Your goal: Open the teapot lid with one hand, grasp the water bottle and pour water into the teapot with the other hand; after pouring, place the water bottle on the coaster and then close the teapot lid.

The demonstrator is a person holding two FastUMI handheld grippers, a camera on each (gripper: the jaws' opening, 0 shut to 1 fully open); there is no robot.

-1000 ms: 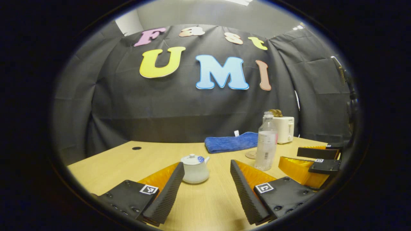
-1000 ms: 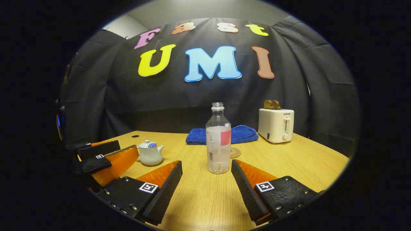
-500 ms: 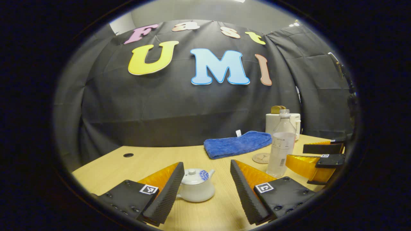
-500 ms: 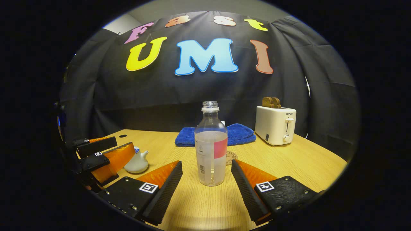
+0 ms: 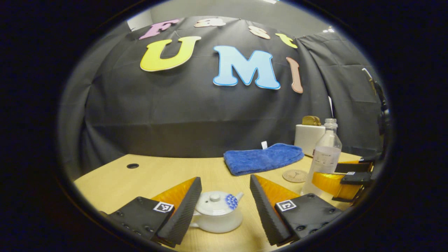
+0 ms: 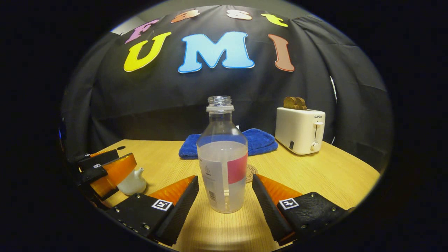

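Note:
A small white teapot (image 5: 217,214) with a blue-patterned lid (image 5: 216,202) in place stands on the wooden table (image 5: 168,175). My left gripper (image 5: 225,180) is open, a finger on each side of the pot, neither touching it. An uncapped clear water bottle (image 6: 222,164), about half full, stands upright between the fingers of my open right gripper (image 6: 225,177), with a gap on both sides. The round coaster (image 6: 250,173) lies just behind the bottle, partly hidden by it. In the right gripper view the left gripper (image 6: 123,158) covers most of the teapot (image 6: 133,182).
A folded blue towel (image 6: 260,141) lies at the back of the table. A white toaster (image 6: 300,130) holding toast stands at the back right. In the left gripper view the bottle (image 5: 325,154), coaster (image 5: 295,175) and right gripper (image 5: 327,171) are at the right; a cable hole (image 5: 132,166) is at the left.
Both grippers have moved forward. The teapot now sits between the left fingers and the bottle between the right fingers. Nothing has been taken hold of.

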